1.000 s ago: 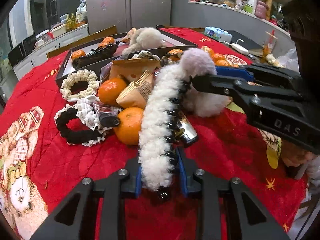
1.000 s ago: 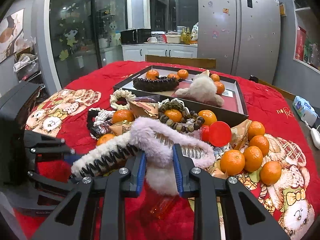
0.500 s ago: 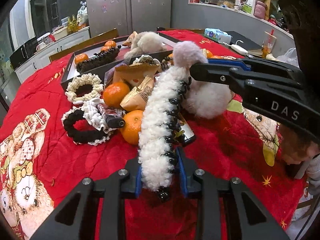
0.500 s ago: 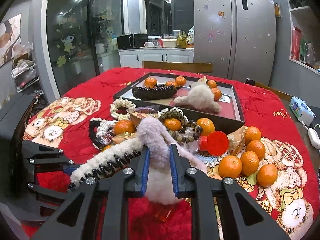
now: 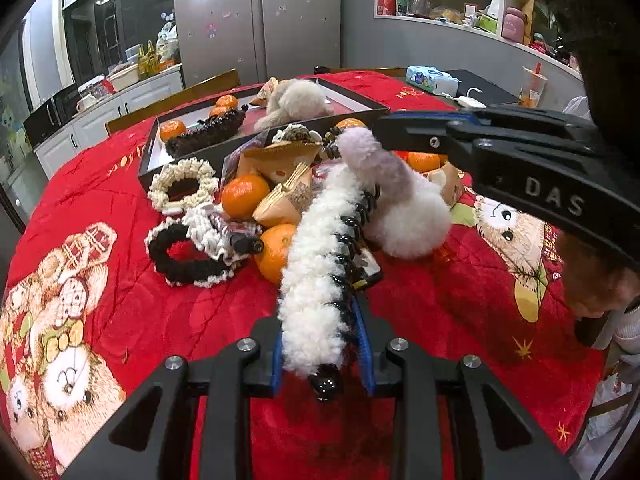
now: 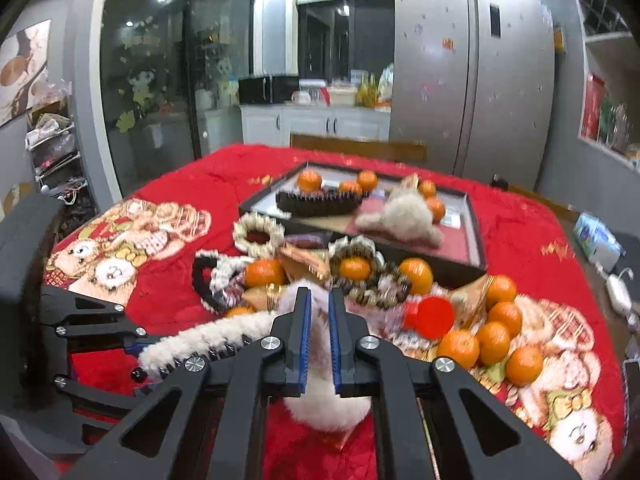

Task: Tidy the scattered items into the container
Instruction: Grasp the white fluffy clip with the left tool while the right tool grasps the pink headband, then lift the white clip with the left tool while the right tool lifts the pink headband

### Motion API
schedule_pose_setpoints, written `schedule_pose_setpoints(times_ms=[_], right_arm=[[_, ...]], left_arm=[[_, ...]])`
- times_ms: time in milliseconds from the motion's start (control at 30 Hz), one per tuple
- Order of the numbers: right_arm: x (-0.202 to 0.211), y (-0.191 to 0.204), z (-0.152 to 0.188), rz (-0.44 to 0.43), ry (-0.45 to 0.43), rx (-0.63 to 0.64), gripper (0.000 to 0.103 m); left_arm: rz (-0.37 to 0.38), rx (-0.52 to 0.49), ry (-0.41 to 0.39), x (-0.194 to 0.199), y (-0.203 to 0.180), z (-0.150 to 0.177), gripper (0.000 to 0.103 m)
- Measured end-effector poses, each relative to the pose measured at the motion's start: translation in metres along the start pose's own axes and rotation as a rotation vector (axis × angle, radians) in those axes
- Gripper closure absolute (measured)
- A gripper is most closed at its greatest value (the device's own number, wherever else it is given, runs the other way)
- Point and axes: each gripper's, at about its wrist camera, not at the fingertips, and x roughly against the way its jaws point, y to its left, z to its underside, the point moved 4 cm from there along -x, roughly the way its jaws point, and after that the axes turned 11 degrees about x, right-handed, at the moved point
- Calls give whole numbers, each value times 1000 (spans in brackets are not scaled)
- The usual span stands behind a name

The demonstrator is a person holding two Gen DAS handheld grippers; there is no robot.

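My left gripper (image 5: 320, 344) is shut on a white fluffy hair claw clip (image 5: 320, 264) with black teeth, held above the red tablecloth; the clip also shows in the right wrist view (image 6: 208, 342). My right gripper (image 6: 318, 336) is shut on a pinkish-white fluffy hair clip (image 6: 324, 400), lifted off the pile; it shows in the left wrist view (image 5: 400, 196) under the right gripper's fingers (image 5: 500, 148). The black tray container (image 6: 476, 248) lies farther back, holding oranges, a dark claw clip (image 6: 320, 202) and a fluffy clip (image 6: 396, 220).
Scattered on the cloth: scrunchies (image 5: 184, 184), a black-and-white scrunchie (image 5: 188, 248), oranges (image 5: 244, 200), snack packets (image 5: 284, 200), a bead bracelet (image 6: 376, 292), a red lid (image 6: 434, 318), several oranges at right (image 6: 492, 332). A tissue pack (image 5: 430, 78) and cup (image 5: 530, 88) stand far right.
My right gripper has closed tighter on the pinkish fluffy clip and lifted it off the pile. My left gripper has risen a little with the white claw clip.
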Motion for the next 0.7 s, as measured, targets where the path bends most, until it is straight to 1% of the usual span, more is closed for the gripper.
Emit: schedule_pose_setpoints(times_ms=[67, 200, 300, 433, 500, 567, 600, 633, 667, 700], right_arm=[[-2, -6, 4, -13, 12, -33, 91], [-5, -11, 13, -19, 38, -54, 81], [-4, -9, 19, -13, 49, -34, 68], [-7, -3, 23, -32, 57, -3, 56], [-10, 1, 24, -57, 65, 14, 56], [-11, 6, 25, -58, 70, 42, 54], [-11, 8, 26, -55, 72, 61, 50], [-12, 12, 27, -57, 82, 88, 43], [-14, 16, 29, -52, 92, 112, 40], [-16, 19, 31, -34, 100, 139, 35]], left_arm=[[0, 7, 3, 1, 3, 3, 73], [-1, 22, 24, -3, 8, 8, 73], [1, 21, 24, -3, 9, 8, 73], [2, 12, 26, -6, 6, 9, 73], [6, 18, 35, -9, 6, 10, 73], [9, 22, 36, -9, 6, 11, 73], [9, 21, 36, -9, 7, 11, 73], [12, 23, 36, -9, 8, 11, 73], [14, 26, 37, -9, 9, 11, 73], [16, 28, 40, -10, 9, 11, 73]])
